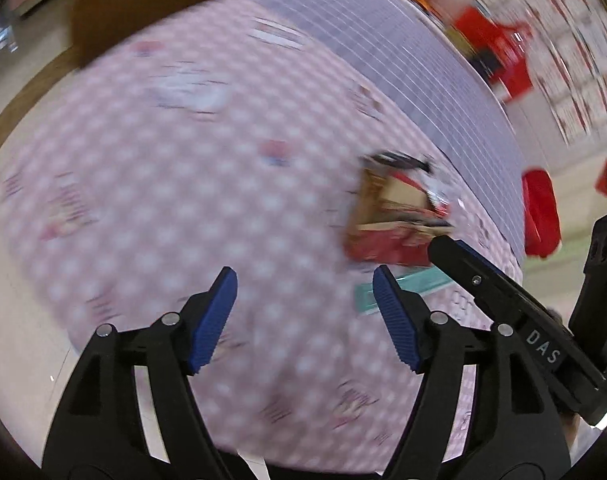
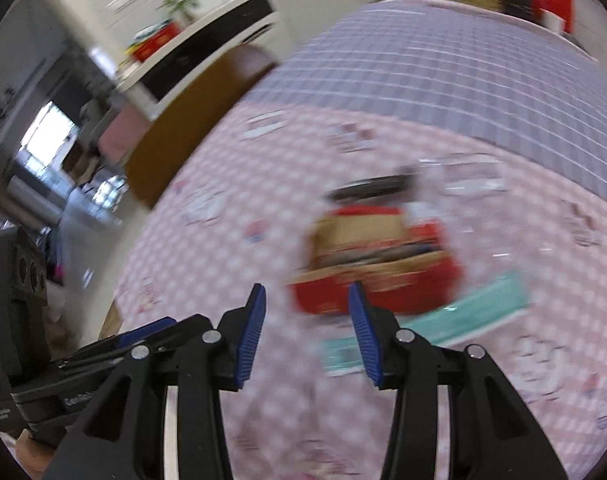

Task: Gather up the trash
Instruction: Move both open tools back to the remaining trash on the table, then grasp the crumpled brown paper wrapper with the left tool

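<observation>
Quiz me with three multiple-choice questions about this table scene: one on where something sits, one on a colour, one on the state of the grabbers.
1. Where does the red cardboard box sit?
A. on the pink checked tablecloth
B. on the floor
C. in a gripper

2. What colour is the flat packet beside the box?
A. yellow
B. teal
C. black

3. How are the left gripper and right gripper?
A. both open, empty
B. both shut
C. one holding the box

Answers: 1 A, cloth surrounds the box. 2 B, teal strip shows near it. 3 A, cloth shows between the blue pads.
</observation>
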Tool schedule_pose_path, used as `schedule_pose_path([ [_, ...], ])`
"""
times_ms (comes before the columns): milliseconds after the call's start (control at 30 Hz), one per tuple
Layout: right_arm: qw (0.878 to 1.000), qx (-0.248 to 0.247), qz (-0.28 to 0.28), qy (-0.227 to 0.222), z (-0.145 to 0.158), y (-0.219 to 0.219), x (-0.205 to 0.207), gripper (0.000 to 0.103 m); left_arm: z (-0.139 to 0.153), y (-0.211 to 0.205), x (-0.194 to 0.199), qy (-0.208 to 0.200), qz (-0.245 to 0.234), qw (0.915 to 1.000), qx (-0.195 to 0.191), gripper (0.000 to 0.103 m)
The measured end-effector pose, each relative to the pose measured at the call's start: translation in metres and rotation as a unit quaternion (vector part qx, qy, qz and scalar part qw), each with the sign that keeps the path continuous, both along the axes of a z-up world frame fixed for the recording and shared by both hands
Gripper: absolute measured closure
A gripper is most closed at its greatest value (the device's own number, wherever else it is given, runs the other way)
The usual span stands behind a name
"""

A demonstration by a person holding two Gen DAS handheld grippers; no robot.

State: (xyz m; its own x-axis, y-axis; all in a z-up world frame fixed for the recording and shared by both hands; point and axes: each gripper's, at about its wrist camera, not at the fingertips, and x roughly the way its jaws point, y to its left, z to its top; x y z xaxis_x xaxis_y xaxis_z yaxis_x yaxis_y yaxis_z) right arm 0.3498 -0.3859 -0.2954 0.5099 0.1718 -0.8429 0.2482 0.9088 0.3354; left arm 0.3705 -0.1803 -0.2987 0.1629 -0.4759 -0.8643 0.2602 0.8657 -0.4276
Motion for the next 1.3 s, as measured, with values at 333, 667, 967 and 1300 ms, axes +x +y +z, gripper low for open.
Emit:
schedule_pose_path([
  [333,0.999,-0.004,-0.044,0.009,-0.015,-0.074,-0.003,0.060,-0.029,-0.076,0.017,-0.005,-0.039,0.9991,0.016,0.034],
  [667,1.000,0.013,-0.021,0.005,-0.016,-0.078,0.019,0.059,-0.039,-0.086,0.023,-0.016,-0.059,0.9979,0.021,0.080],
  [967,1.000,0.015,0.013,-0.007,-0.013,-0.060,0.047,0.059,-0.012,-0.035,0.023,-0.021,-0.024,0.9992,-0.023,0.097],
  [1300,0.996,0.084,-0.004,0.018,-0.036,-0.043,0.083,0.056,0.003,0.043,0.037,-0.042,0.121,0.9918,0.007,0.098],
])
